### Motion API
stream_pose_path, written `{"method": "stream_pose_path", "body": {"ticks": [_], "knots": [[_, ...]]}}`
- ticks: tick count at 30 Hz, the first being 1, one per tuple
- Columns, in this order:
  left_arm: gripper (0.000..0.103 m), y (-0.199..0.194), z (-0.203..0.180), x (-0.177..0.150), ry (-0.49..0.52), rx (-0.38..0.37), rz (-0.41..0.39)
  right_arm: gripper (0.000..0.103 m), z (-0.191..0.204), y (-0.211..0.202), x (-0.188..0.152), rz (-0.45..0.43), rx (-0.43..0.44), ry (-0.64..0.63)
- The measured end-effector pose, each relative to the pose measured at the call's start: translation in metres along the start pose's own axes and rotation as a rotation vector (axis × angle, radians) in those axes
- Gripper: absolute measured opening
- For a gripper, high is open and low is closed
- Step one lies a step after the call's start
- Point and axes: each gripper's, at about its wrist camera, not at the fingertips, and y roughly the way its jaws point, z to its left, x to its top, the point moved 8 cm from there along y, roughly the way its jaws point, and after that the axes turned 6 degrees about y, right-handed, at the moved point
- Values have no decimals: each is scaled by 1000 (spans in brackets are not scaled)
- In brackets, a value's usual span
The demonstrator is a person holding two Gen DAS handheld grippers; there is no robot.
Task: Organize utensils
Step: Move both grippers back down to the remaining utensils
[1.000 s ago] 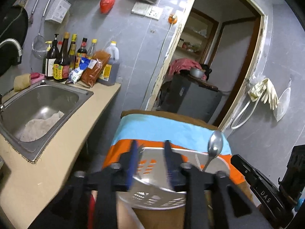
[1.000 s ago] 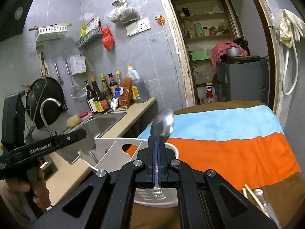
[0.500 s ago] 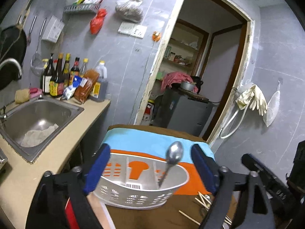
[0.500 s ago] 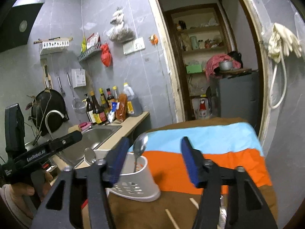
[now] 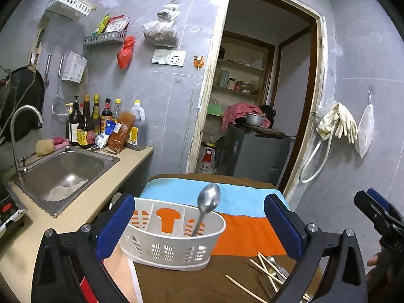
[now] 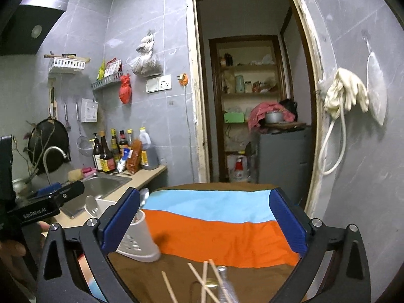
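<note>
Both grippers have let go and drawn back since a second ago: then the left gripper (image 5: 199, 229) pinched the rim of the white perforated plastic utensil caddy (image 5: 171, 237) and the right gripper (image 6: 204, 222) clamped the steel spoon (image 5: 207, 205); now neither touches anything.

Left gripper: jaws opening, blue pads spread wide either side of the caddy, clear of its walls. Caddy sits between them but is not pressed.

Right gripper: jaws opening, very wide, nothing between the pads except bare cloth. Caddy lies at about 9 o'clock in the right wrist view, partly hidden behind the left-hand pad.

Spoon stands bowl-up in the caddy's right-hand compartment, leaning a little to 1 o'clock. Other two compartments appear empty from this angle.

Caddy rests on the table covered by a striped cloth, blue, orange and brown (image 6: 222, 229), straddling the orange and brown bands at the cloth's left edge.

Loose wooden chopsticks (image 5: 262, 270) lie scattered on the brown band at 5 o'clock in the left wrist view, tangled with other metal cutlery (image 5: 276, 269) I cannot identify.

Stainless steel sink (image 5: 65, 169) set in a beige counter at 9 o'clock, well apart from the table.
</note>
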Motion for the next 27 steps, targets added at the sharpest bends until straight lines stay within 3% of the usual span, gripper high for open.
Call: {"method": "stream_pose_path", "body": {"ticks": [5, 12, 20, 27], "knots": [[103, -2, -18, -15, 1, 8, 17, 100, -15, -9, 1, -2, -8, -27], [103, 1, -36, -48, 20, 77, 51, 101, -40, -4, -18, 43, -14, -30], [103, 22, -46, -85, 17, 80, 197, 100, -87, 27, -75, 241, -55, 34], [103, 47, -55, -125, -18, 45, 358, 97, -107, 64, -130, 453, -22, 41]]}}
